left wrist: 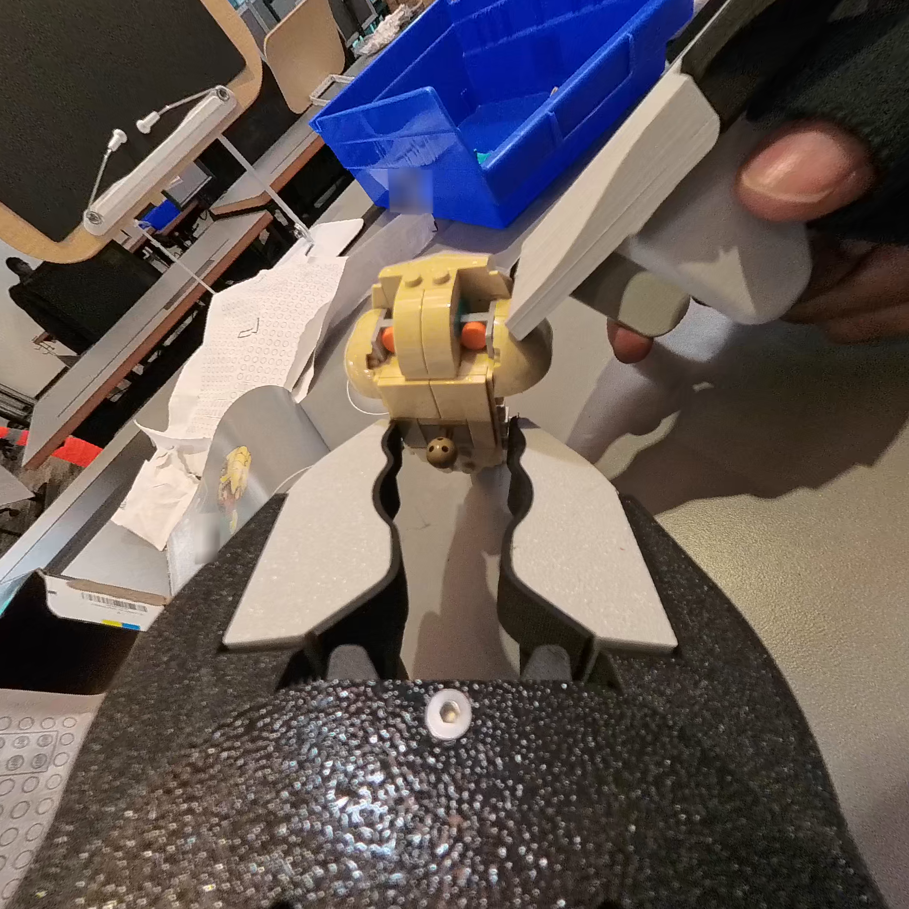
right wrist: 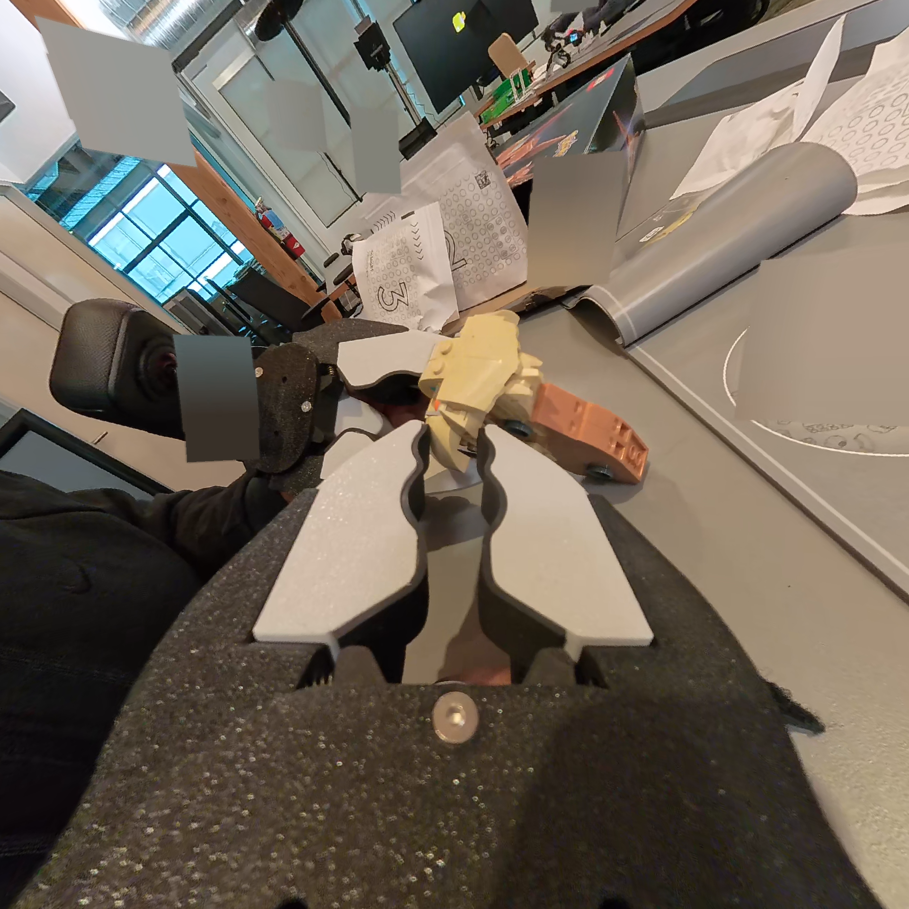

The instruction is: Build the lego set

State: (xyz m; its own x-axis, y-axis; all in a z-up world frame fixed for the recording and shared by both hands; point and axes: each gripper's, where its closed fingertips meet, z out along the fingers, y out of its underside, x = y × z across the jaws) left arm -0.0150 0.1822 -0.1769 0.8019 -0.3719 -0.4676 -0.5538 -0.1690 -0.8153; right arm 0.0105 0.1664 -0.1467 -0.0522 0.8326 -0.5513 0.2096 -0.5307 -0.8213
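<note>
A tan brick-built model [left wrist: 442, 354] with orange round pieces and rounded sides is held up over the grey table [left wrist: 738, 565]. My left gripper [left wrist: 450, 442] is shut on its lower end, both pads against it. My right gripper comes in from the upper right, one of its fingers [left wrist: 565, 275] lying on the model's right rounded side. In the right wrist view my right gripper [right wrist: 452, 447] is shut on a tan part of the model [right wrist: 472, 374]. The left gripper's fingers [right wrist: 383, 356] hold it from the left.
A blue bin [left wrist: 492, 113] stands behind. Torn paper bags [left wrist: 265, 315] and an open booklet [left wrist: 256, 442] lie to the left, with a cardboard box [left wrist: 113, 600] nearer. An orange-brown brick piece with wheels [right wrist: 585, 433] lies on the table beyond the model. A dark box [right wrist: 610, 113] stands farther back. About 4 cm separates my left fingertips from my right.
</note>
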